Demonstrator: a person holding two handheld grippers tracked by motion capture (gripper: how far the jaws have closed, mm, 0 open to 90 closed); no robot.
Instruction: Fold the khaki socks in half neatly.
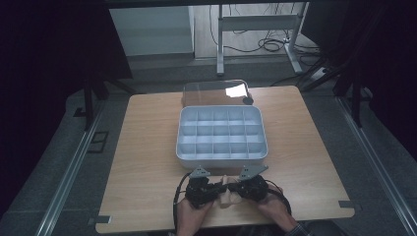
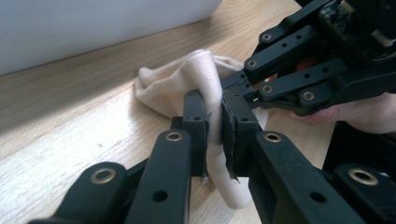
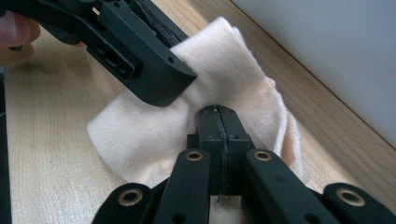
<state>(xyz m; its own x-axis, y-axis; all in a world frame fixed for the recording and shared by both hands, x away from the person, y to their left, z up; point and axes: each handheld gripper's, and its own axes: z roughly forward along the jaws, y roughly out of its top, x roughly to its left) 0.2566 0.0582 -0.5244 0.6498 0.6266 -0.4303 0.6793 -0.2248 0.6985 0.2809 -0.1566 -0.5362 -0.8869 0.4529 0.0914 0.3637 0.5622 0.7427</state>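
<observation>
A beige knitted cloth (image 1: 225, 191) lies bunched on the wooden table (image 1: 147, 147) near its front edge, between my two grippers. In the left gripper view, my left gripper (image 2: 215, 105) is shut on a fold of the cloth (image 2: 177, 84), and fabric shows between its pads. My right gripper (image 2: 233, 86) reaches into the same cloth from the right. In the right gripper view, my right gripper (image 3: 217, 114) has its jaws pressed together on the cloth (image 3: 233, 60). One of the left gripper's fingers (image 3: 149, 70) bites the cloth just above. Both grippers sit tip to tip, left (image 1: 216, 189) and right (image 1: 236, 188).
A pale grey organizer box (image 1: 221, 158) with several empty compartments stands just beyond the grippers at the table's middle. Its clear lid (image 1: 211, 93) stands open behind it. The person's hands come in over the front edge. Dark floor and table legs lie beyond.
</observation>
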